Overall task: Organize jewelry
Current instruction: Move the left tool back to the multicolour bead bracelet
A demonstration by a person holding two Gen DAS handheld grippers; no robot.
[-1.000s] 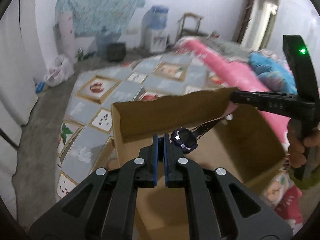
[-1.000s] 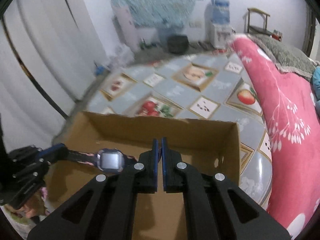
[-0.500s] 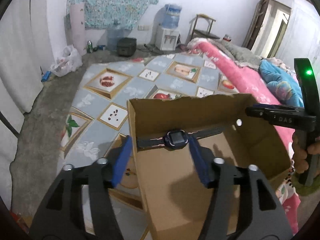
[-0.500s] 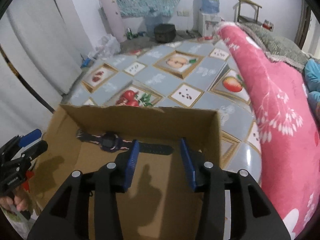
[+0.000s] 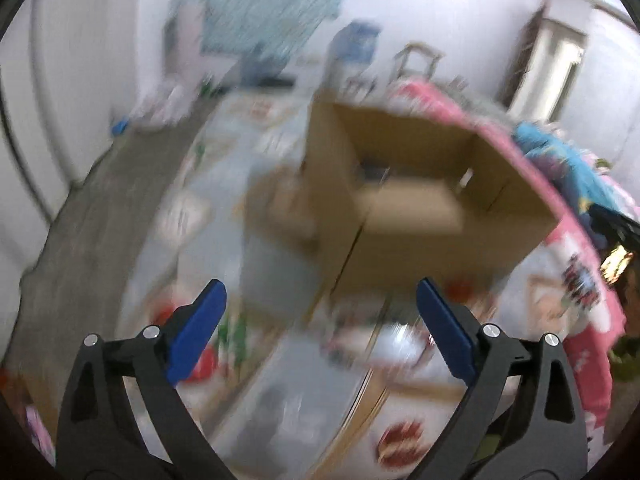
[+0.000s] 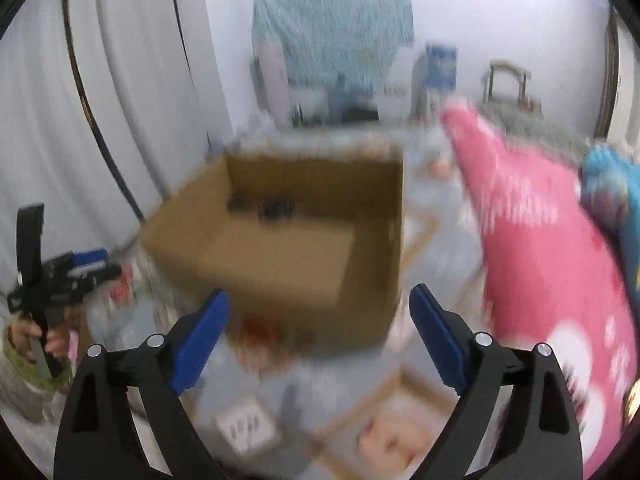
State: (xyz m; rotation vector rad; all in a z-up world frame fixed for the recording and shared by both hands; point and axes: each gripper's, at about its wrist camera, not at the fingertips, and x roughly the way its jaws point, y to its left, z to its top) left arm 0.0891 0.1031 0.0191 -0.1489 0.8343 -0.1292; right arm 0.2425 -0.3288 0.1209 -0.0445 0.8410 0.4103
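Both views are blurred by motion. An open cardboard box (image 5: 424, 208) stands on the patterned floor mat and also shows in the right wrist view (image 6: 288, 248). A dark watch (image 6: 276, 210) lies inside the box against its far wall; in the left wrist view it is only a dark smear (image 5: 374, 170). My left gripper (image 5: 320, 332) is wide open and empty, well back from the box. My right gripper (image 6: 320, 336) is wide open and empty, also back from the box. The left gripper shows in the right wrist view (image 6: 86, 266), held in a hand at the far left.
A pink patterned blanket (image 6: 540, 248) lies to the right of the box, with blue bedding (image 5: 568, 168) beyond it. The mat (image 5: 288, 392) has printed tiles. A white curtain (image 6: 120, 120) hangs at the left. A water dispenser (image 6: 438, 76) stands at the far wall.
Both grippers opened and let go of the watch, which now lies in the box. Both have pulled back and away from the box, and the views have gone blurred.
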